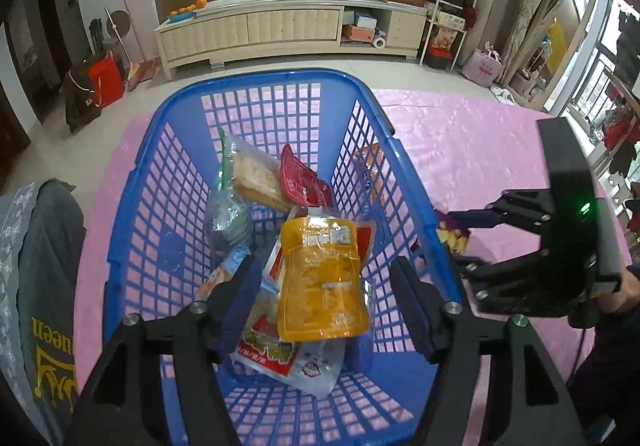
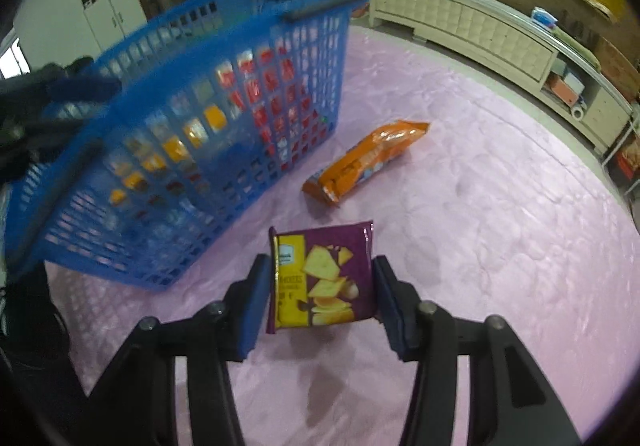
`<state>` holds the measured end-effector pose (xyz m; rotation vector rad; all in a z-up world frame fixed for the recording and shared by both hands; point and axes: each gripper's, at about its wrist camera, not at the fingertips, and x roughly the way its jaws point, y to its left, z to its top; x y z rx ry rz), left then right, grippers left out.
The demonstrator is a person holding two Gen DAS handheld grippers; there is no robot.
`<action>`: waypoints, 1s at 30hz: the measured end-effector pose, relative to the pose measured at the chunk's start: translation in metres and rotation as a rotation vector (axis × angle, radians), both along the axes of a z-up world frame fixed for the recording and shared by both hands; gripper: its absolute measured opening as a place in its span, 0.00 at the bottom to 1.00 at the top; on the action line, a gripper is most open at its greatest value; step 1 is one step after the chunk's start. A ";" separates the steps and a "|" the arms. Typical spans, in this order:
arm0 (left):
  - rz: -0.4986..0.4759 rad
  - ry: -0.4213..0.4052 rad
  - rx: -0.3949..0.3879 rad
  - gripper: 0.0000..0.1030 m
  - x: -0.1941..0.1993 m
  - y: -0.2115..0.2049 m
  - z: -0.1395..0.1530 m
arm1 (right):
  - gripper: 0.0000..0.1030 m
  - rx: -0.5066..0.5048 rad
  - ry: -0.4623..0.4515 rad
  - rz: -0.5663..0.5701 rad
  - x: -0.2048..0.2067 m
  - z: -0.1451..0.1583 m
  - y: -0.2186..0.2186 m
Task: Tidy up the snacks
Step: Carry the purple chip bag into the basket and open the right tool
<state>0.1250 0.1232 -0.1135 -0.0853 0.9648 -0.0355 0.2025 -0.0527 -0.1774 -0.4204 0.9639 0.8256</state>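
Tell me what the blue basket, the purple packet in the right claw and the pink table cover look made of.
Blue basket: rigid moulded plastic, judging by its open grid walls and dull sheen.
Purple packet: probably printed plastic film; flat, with crimped edges.
Pink table cover: thin crinkled sheet, plastic or fabric; cannot tell which.

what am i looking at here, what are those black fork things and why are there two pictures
Each black fork is a handheld claw; a person carries one in each hand, with a camera on each looking along its fingers. So there are two pictures, one per claw. The left claw hangs open over a blue basket of snacks, with a yellow pouch between its fingers, not pressed by them. The right claw grips a purple cracker pack, and its body shows at the right edge of the left view. An orange packet lies on the pink cloth beside the basket.
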 end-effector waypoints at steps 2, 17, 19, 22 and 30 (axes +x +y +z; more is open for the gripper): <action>0.008 -0.014 -0.008 0.63 -0.007 0.002 0.006 | 0.54 0.013 -0.012 -0.015 -0.006 0.016 -0.005; 0.056 -0.150 -0.012 0.65 -0.045 0.038 0.064 | 0.54 0.150 -0.137 -0.051 -0.049 0.124 0.017; 0.071 -0.164 -0.010 0.66 -0.049 0.048 0.071 | 0.54 0.159 -0.143 -0.040 -0.045 0.125 0.025; 0.093 -0.179 -0.009 0.66 -0.052 0.061 0.076 | 0.54 0.155 -0.159 -0.023 -0.049 0.136 0.045; 0.139 -0.175 -0.001 0.66 -0.053 0.094 0.074 | 0.54 0.136 -0.145 0.022 -0.044 0.134 0.092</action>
